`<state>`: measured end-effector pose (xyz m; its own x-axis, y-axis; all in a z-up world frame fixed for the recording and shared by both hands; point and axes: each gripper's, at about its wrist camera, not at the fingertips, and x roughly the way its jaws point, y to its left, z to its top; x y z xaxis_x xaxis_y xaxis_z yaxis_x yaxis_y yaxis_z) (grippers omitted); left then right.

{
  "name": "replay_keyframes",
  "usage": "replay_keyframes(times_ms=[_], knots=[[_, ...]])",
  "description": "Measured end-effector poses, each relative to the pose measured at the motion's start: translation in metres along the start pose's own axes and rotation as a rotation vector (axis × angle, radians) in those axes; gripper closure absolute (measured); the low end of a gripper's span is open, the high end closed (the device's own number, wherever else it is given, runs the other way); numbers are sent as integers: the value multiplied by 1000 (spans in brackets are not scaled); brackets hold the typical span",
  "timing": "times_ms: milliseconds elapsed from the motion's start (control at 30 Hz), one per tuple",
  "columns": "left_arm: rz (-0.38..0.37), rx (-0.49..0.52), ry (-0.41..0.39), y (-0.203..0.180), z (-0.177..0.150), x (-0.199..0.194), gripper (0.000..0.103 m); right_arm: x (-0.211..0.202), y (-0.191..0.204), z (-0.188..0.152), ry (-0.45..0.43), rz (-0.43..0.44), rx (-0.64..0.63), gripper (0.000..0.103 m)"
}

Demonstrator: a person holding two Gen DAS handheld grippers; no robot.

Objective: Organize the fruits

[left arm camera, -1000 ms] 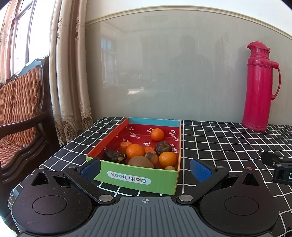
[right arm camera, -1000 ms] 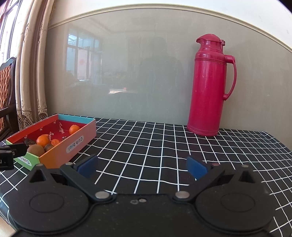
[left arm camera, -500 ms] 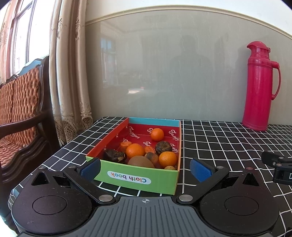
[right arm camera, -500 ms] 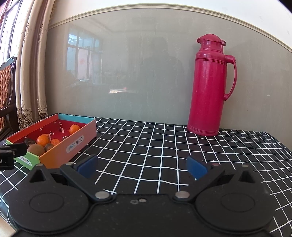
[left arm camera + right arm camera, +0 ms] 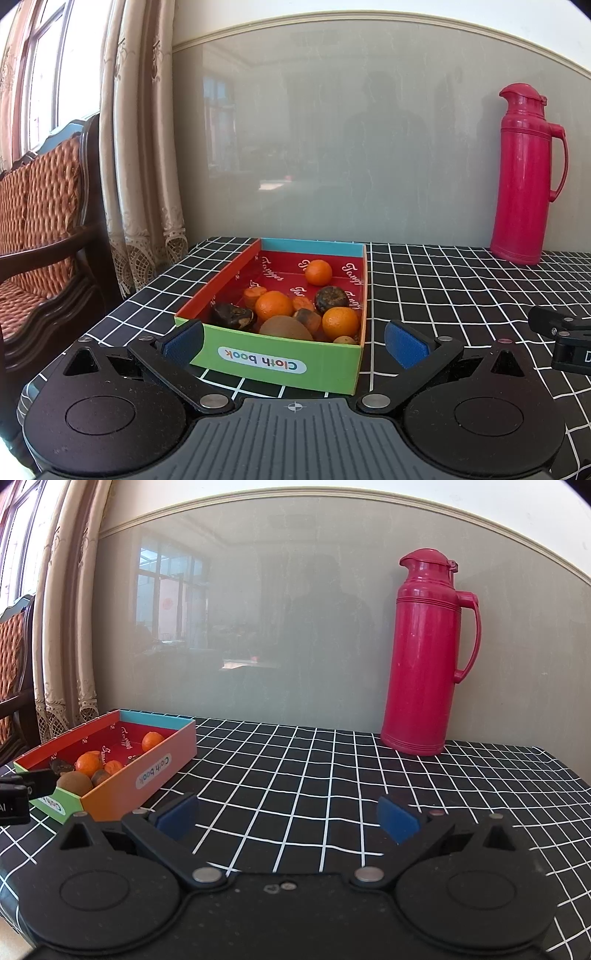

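Note:
A shallow cardboard box (image 5: 280,363) with a green front wall marked "Cloth book" and a red inside sits on the checked table. It holds several fruits: oranges (image 5: 274,305), a brown kiwi (image 5: 285,328) and dark shrivelled fruits (image 5: 232,314). My left gripper (image 5: 294,341) is open and empty, just in front of the box. The box also shows at the left of the right wrist view (image 5: 147,775). My right gripper (image 5: 287,818) is open and empty over bare tablecloth to the right of the box.
A tall red thermos jug (image 5: 428,653) stands at the back right by the glossy wall; it also shows in the left wrist view (image 5: 524,173). A wooden chair (image 5: 40,221) and a curtain (image 5: 144,147) are left of the table. The black checked tablecloth (image 5: 314,775) covers the table.

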<state>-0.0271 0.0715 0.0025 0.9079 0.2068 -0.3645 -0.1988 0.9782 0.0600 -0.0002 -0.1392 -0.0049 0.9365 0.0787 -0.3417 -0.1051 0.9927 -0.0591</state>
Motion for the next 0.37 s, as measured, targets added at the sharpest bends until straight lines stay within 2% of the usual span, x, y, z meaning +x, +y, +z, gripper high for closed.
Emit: replay_keyframes(times_ms=[200,367], knots=[[5,-14,-6,3,0,-1,0,0,0,0,0,0,0,0],[-21,-33,-6,5,-1,-1,0,0,0,0,0,1,-1,0]])
